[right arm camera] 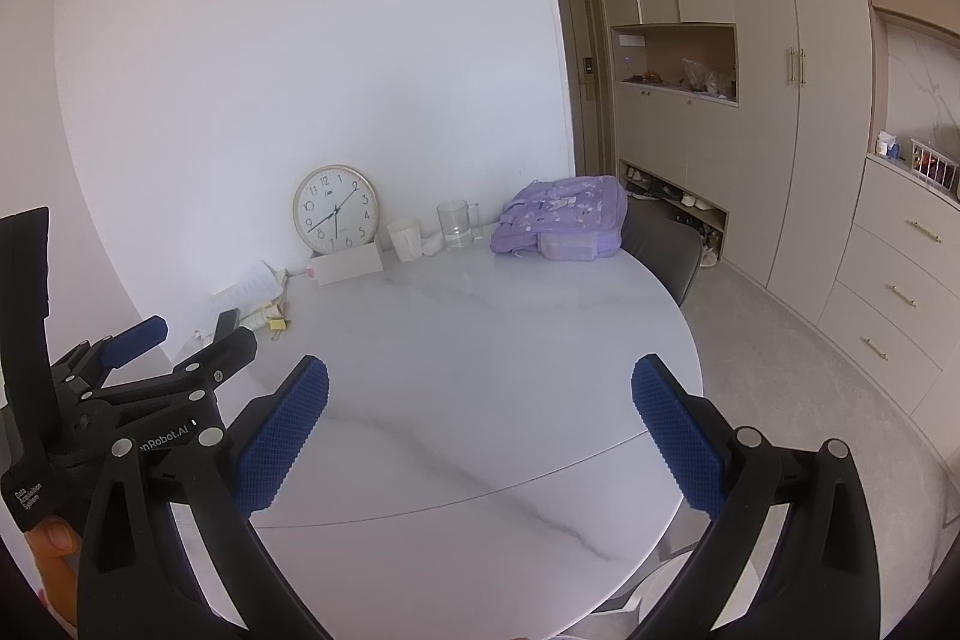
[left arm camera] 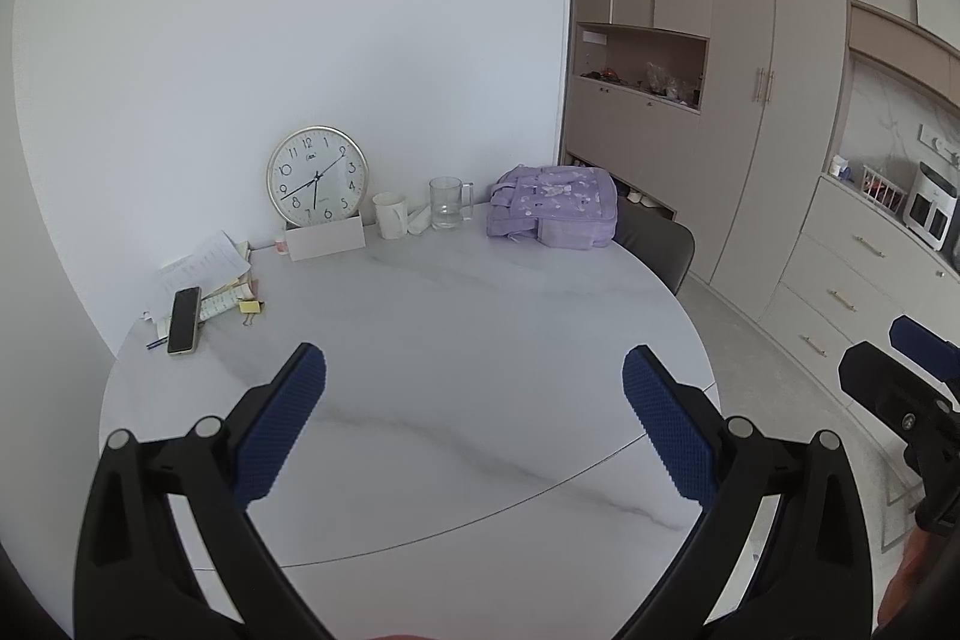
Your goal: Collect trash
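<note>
A crumpled white tissue (left arm camera: 420, 219) lies at the back of the round white marble table (left arm camera: 456, 316), between a white paper cup (left arm camera: 390, 214) and a glass mug (left arm camera: 449, 202); it also shows in the right wrist view (right arm camera: 433, 242). My left gripper (left arm camera: 474, 370) is open and empty above the table's near part. My right gripper (right arm camera: 480, 379) is open and empty, also over the near part. The left gripper shows in the right wrist view (right arm camera: 186, 340), and the right gripper's tip shows at the right edge of the left wrist view (left arm camera: 900, 358).
A wall clock (left arm camera: 317, 176) leans on the wall behind a white card (left arm camera: 326, 240). A purple bag (left arm camera: 555, 207) lies back right. Papers, a phone (left arm camera: 183, 320), yellow notes and a binder clip sit at the left. A grey chair (left arm camera: 654, 241) and cabinets stand to the right.
</note>
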`<action>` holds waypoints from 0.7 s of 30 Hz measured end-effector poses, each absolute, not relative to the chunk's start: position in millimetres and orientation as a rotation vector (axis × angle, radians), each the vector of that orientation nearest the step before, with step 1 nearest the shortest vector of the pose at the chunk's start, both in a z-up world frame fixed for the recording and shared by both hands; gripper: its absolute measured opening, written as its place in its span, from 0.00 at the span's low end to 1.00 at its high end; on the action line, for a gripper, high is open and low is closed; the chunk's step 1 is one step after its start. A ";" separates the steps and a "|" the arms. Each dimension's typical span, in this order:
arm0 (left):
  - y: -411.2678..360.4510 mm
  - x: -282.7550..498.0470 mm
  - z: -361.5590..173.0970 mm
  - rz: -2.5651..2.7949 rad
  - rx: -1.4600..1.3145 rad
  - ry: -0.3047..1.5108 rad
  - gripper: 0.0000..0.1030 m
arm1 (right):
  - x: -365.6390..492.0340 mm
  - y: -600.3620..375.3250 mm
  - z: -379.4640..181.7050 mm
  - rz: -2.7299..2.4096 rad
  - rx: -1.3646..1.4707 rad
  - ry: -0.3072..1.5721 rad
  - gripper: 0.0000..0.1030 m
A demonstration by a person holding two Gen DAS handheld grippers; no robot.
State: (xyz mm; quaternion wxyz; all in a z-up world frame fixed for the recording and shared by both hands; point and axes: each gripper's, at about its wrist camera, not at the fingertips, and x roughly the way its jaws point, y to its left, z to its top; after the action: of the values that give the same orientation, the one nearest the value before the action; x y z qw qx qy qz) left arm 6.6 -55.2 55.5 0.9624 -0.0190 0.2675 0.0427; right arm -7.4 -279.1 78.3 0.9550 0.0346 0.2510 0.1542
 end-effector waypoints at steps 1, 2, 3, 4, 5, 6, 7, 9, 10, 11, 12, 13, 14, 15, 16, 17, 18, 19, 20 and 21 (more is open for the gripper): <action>-56.6 6.0 54.8 0.089 -0.038 0.542 0.92 | -6.5 -278.3 77.9 0.313 0.070 0.510 0.98; -57.2 5.7 54.3 0.092 -0.038 0.542 0.92 | -6.9 -278.2 77.7 0.314 0.073 0.507 0.98; -57.8 5.3 53.7 0.093 -0.039 0.541 0.92 | -6.8 -278.4 77.6 0.315 0.075 0.507 0.98; -58.7 4.7 53.1 0.090 -0.038 0.541 0.92 | -7.5 -278.5 77.0 0.316 0.078 0.507 0.98; -59.4 4.1 52.9 0.090 -0.038 0.541 0.92 | -9.0 -278.0 76.8 0.319 0.078 0.508 0.98; -60.1 3.6 52.7 0.089 -0.039 0.540 0.92 | -9.2 -277.7 76.6 0.319 0.077 0.510 0.98; -60.3 3.3 52.8 0.088 -0.039 0.540 0.92 | -9.7 -277.4 76.4 0.318 0.075 0.510 0.98; -61.0 3.0 52.9 0.088 -0.042 0.541 0.92 | -11.4 -276.9 76.4 0.317 0.073 0.510 0.98; -61.8 2.7 52.8 0.087 -0.041 0.542 0.92 | -11.4 -276.7 76.4 0.317 0.074 0.510 0.98; -62.2 2.4 52.6 0.086 -0.042 0.543 0.92 | -11.4 -276.7 76.4 0.316 0.074 0.510 0.98; -62.0 1.7 52.6 0.084 -0.043 0.544 0.92 | -12.1 -276.3 76.3 0.316 0.072 0.510 0.98; -62.8 1.5 53.0 0.083 -0.044 0.545 0.92 | -11.7 -276.5 76.2 0.317 0.071 0.510 0.98; -63.4 1.1 53.2 0.082 -0.045 0.546 0.92 | -11.5 -276.5 76.4 0.315 0.073 0.510 0.98; -64.6 0.7 53.0 0.081 -0.043 0.546 0.92 | -12.6 -276.3 76.5 0.314 0.074 0.509 0.98; -65.2 0.3 53.1 0.082 -0.041 0.546 0.92 | -13.0 -276.4 76.3 0.314 0.075 0.509 0.98; -65.2 0.0 53.6 0.082 -0.042 0.547 0.92 | -13.7 -276.5 76.2 0.315 0.075 0.511 0.98; -66.0 -0.3 53.6 0.080 -0.042 0.548 0.92 | -12.7 -276.6 76.5 0.315 0.073 0.511 0.98; -66.2 -0.8 53.8 0.081 -0.043 0.548 0.92 | -12.7 -276.7 76.6 0.313 0.073 0.510 0.98; -66.1 -1.1 54.1 0.081 -0.043 0.547 0.92 | -13.2 -276.9 76.7 0.312 0.074 0.509 0.98; -65.6 -0.5 54.0 0.081 -0.042 0.547 0.92 | -13.5 -277.4 77.0 0.313 0.076 0.509 0.98</action>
State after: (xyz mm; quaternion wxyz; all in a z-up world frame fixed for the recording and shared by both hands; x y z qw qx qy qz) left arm -0.5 -65.6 54.0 0.9618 -0.0205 0.2702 0.0398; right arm -13.5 -277.4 77.0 0.9550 0.0375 0.2505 0.1541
